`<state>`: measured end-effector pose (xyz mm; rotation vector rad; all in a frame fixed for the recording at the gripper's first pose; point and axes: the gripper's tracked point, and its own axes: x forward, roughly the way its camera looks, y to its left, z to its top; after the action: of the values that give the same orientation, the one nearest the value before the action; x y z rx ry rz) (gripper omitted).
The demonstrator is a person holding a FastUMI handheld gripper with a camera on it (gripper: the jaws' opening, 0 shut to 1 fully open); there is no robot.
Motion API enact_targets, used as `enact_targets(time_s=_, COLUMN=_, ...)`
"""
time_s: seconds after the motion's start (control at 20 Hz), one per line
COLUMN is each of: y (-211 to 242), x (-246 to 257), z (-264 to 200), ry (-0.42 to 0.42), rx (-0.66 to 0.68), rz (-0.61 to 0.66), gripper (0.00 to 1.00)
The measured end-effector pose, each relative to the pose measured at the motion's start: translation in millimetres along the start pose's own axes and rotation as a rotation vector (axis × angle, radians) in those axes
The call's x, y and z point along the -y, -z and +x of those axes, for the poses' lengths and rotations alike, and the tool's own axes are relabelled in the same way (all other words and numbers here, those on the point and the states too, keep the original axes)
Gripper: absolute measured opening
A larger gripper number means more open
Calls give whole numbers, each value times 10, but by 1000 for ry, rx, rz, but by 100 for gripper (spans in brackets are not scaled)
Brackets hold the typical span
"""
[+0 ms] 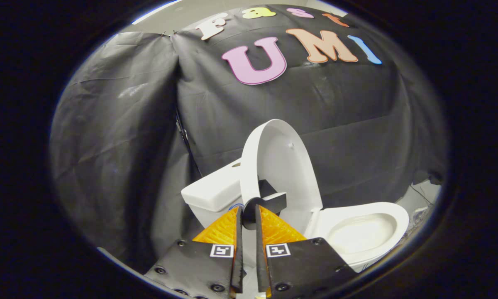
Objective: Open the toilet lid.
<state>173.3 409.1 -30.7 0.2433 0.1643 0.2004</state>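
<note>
A: Gripper first. How did it stand?

B: Its fingers were drawn narrow, nearly parallel, and both seemed to press on the dark handle fixed at the edge of the lid. The handle's round end sat right between the tips, with its block sticking out toward three o'clock.

A: And the lid itself?

B: It rose from the tips toward twelve o'clock, standing almost upright, its inner face turned toward three o'clock. The tank lay just behind it, at about ten o'clock from the tips. I could not tell whether lid and tank touched.

A: The rest of the toilet?

B: The seat and open bowl lay at about three to four o'clock from the fingers, fully uncovered. Black cloth hung behind everything.

A: So which step was that?

B: By my reading, the very end of the lift. The lid was up and the bowl was exposed, so little remained.

A: What did the next move call for?

B: Probably easing the lid the last bit toward the tank until it rested there on its own, then spreading the fingers gently and drawing straight back off the handle without tugging the lid forward.
</note>
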Motion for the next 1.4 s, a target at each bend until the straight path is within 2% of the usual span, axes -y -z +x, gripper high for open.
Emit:
enact_targets(time_s=0.35, y=34, x=-122, z=82, ry=-50, rx=-24, rz=-53, gripper=14)
enact_targets(time_s=0.5, y=74, x=-115, z=86, ry=-59, rx=-35, rz=-43, gripper=23)
enact_targets(time_s=0.7, y=97, x=-112, z=133, ry=-54, rx=-49, rz=-87, gripper=53)
enact_targets(time_s=0.9, y=-82, x=-256, z=22, ry=-136, rx=15, rz=-130, gripper=86)
enact_targets(time_s=1.15, y=-444, x=-120, z=-105, ry=-108, rx=110, rz=-135, gripper=88)
enact_targets(time_s=1.4, y=-894, x=366, z=-331, ry=-9, rx=206, rz=-138, gripper=89)
